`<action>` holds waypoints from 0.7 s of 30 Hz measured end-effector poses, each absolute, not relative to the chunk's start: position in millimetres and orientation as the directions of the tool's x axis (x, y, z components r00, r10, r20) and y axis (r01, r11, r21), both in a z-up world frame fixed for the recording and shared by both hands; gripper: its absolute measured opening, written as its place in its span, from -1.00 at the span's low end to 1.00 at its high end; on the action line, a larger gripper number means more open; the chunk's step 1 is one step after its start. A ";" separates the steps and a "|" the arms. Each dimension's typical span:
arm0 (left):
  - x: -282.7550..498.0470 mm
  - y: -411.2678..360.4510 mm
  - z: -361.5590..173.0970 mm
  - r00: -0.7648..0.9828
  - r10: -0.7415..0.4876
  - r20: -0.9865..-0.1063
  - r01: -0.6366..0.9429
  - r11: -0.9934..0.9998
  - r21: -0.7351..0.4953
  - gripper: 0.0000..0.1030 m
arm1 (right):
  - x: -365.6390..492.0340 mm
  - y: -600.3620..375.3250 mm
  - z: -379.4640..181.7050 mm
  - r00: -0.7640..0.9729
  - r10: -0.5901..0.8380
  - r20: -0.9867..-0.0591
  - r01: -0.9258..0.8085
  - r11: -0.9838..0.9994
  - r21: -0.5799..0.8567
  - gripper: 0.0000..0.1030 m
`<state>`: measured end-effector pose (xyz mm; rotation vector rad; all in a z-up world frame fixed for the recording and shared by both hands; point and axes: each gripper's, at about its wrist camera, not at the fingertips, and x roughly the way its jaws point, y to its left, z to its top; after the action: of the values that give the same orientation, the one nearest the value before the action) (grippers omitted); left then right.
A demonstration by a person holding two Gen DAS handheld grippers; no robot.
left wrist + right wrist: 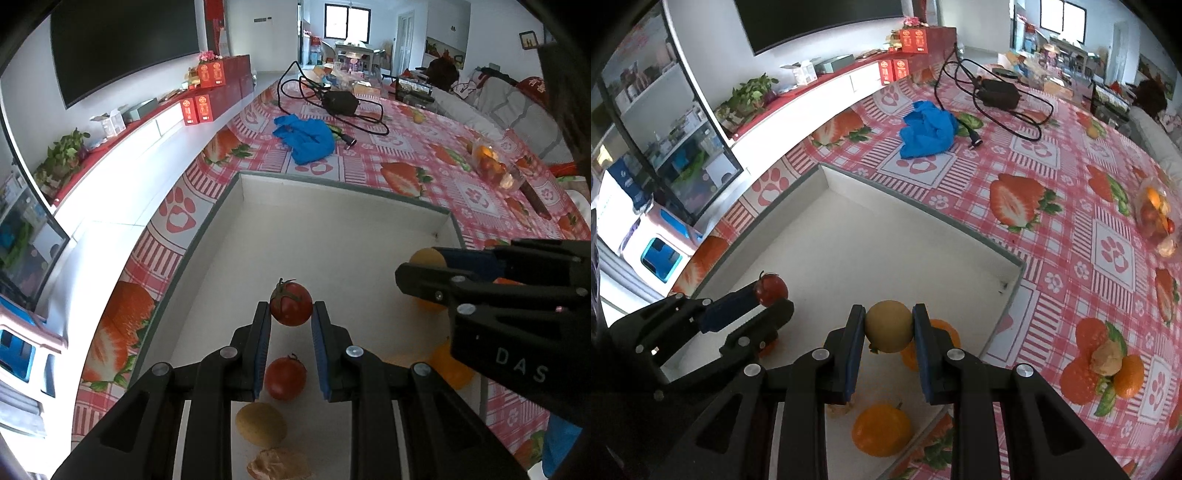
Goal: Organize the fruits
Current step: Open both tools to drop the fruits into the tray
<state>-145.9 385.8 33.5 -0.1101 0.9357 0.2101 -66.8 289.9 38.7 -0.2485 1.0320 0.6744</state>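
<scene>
Our left gripper [291, 314] clamps a red tomato [291, 303], our right gripper [888, 328] a yellow-green fruit [888, 326], both above the white tray [369, 192]; next we lower and release them beside like fruit

The right gripper [888, 328] clamps a yellow-green round fruit [888, 327] between its blue pads above the white tray [923, 218]; an orange [881, 429] lies in the tray at six o'clock from it, and another orange [943, 328] shows just behind the right finger. At nine o'clock the left gripper [772, 295] pinches a red tomato [771, 288] over the tray; at three o'clock, on the strawberry-print tablecloth [1052, 177], a tan lumpy fruit [1107, 357] sits touching a small orange [1130, 376]; a blue cloth [929, 129] lies at twelve o'clock beyond the tray.
</scene>
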 end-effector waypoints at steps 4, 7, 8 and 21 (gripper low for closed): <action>-147.9 383.4 33.0 0.574 0.143 -0.807 -0.227 0.974 0.011 -0.06 | -67.8 292.1 38.4 0.324 0.401 -0.857 -0.631 0.767 0.120 -0.47; -153.1 381.1 38.8 0.594 0.178 -0.784 -0.245 0.969 0.034 0.56 | -67.8 291.2 39.4 0.313 0.406 -0.859 -0.630 0.765 0.133 -0.47; -154.9 380.9 41.0 0.604 0.181 -0.776 -0.247 0.968 0.034 0.56 | -68.5 290.7 40.1 0.314 0.406 -0.858 -0.629 0.766 0.132 -0.47; -167.7 372.9 59.8 0.607 0.192 -0.771 -0.259 0.965 0.037 0.59 | -81.1 259.9 69.2 0.408 0.423 -0.810 -0.607 0.788 0.106 0.59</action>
<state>-167.7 372.9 59.8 -0.0812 0.8810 0.2612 -81.1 259.9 69.2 -0.2177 0.9497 0.6551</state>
